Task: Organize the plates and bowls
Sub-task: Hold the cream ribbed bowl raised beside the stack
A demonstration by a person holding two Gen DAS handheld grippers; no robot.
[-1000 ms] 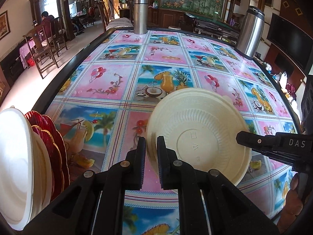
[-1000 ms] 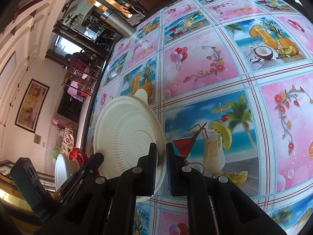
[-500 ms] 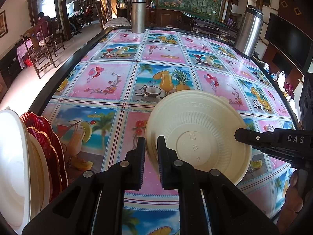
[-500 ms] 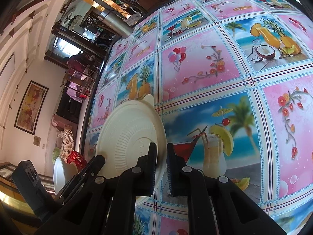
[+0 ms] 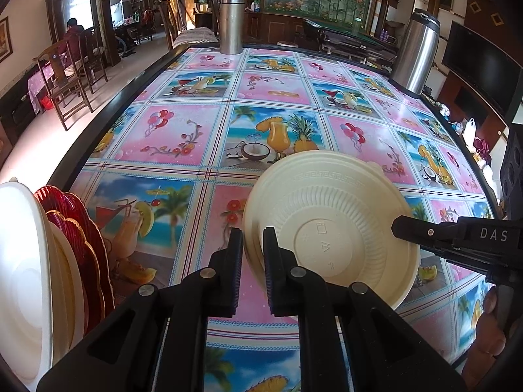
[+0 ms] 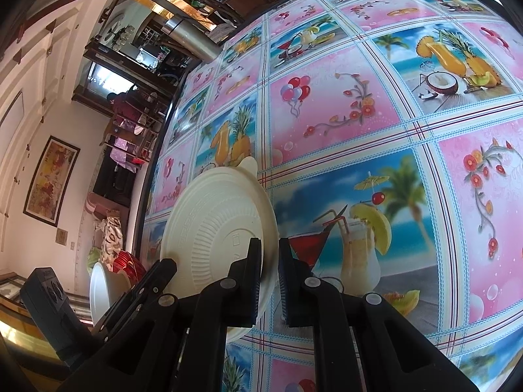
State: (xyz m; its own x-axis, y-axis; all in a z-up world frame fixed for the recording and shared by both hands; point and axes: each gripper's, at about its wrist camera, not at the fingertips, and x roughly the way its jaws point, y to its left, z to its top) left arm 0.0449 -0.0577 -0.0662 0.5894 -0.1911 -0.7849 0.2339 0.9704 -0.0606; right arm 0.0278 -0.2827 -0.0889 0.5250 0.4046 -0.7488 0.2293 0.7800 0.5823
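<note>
A cream bowl (image 5: 327, 222) hangs tilted above the table, its ribbed underside facing the left wrist camera. My left gripper (image 5: 253, 238) is shut on the bowl's left rim. My right gripper (image 5: 397, 225) comes in from the right and pinches the opposite rim. In the right wrist view the same bowl (image 6: 215, 222) stands on edge, with my right gripper (image 6: 269, 251) shut on its rim and the left gripper (image 6: 166, 268) at its lower left. White plates (image 5: 19, 277) and red plates (image 5: 75, 228) stand upright in a row at the left.
The table (image 5: 170, 137) carries a glossy cloth of pink and beach pictures. Two steel flasks (image 5: 231, 23) (image 5: 416, 55) stand at its far edge. Wooden chairs (image 5: 65, 78) and a seated person (image 5: 73, 32) are off to the far left.
</note>
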